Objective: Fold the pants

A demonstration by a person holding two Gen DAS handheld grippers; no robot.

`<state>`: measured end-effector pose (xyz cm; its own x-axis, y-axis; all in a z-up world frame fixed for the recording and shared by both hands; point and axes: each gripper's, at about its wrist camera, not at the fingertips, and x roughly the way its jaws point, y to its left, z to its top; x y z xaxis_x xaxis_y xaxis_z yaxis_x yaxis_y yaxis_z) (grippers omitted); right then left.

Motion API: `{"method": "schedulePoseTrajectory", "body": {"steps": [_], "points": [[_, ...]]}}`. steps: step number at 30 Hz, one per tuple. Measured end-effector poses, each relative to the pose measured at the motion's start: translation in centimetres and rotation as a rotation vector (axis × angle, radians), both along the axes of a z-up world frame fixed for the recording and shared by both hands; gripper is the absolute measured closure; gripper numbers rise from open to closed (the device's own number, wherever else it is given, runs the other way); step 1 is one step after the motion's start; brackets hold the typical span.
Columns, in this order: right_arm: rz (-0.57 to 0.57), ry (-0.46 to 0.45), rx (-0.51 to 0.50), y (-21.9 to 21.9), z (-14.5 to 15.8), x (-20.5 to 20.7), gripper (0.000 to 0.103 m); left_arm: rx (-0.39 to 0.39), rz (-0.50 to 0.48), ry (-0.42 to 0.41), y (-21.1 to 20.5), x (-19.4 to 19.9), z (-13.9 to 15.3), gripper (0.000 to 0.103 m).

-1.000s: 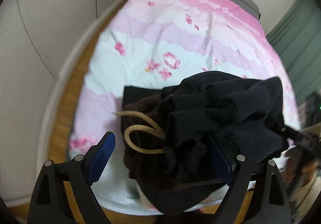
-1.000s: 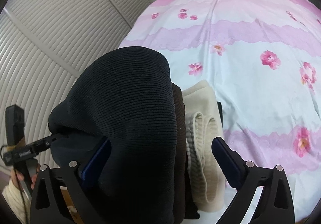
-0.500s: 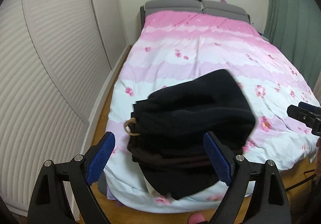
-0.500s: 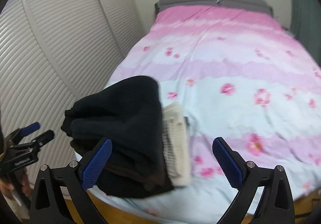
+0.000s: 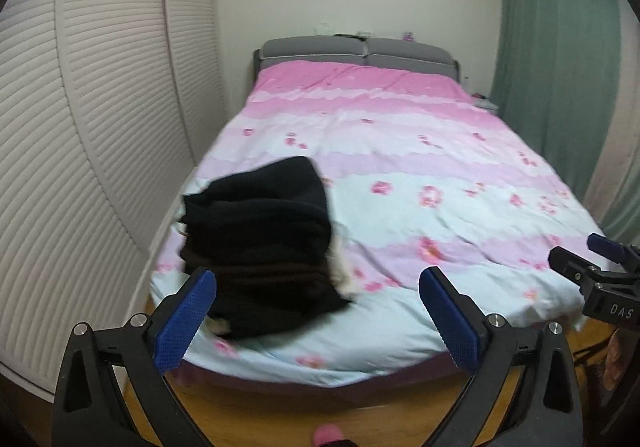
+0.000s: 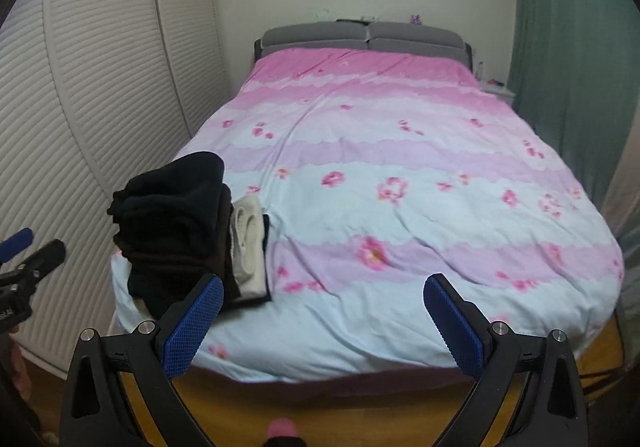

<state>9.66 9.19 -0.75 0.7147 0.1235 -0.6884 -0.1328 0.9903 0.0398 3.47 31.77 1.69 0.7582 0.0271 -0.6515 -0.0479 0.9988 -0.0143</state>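
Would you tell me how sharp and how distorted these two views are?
Left wrist view: motion blur smears the stacked pants and quilt; fisheye bows the louvred doors. Right wrist view: sharper, same curvature, dark vignette corners.

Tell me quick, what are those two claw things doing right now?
Left gripper: open, holding nothing.
Right gripper: open, holding nothing.

The only legible lettering is "DAS", printed in pale capitals on the black body of the right gripper (image 5: 610, 267), seen at the right edge of the left wrist view. In the right wrist view, the left gripper (image 6: 24, 259) at the left edge carries a pale mark low on its black body, too cut off to read.
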Motion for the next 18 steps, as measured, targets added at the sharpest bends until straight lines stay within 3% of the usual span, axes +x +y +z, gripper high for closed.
{"method": "schedulePoseTrajectory", "body": {"steps": [8,18], "points": [[-0.008,-0.063,0.01,-7.8,2.5,-8.5,0.002,0.002,-0.04,-0.062,-9.0,-6.8,2.0,0.0],[-0.003,-0.099,0.006,-14.8,4.1,-15.6,0.002,-0.015,-0.077,-0.108,-17.1,-12.4,3.9,0.0]]}}
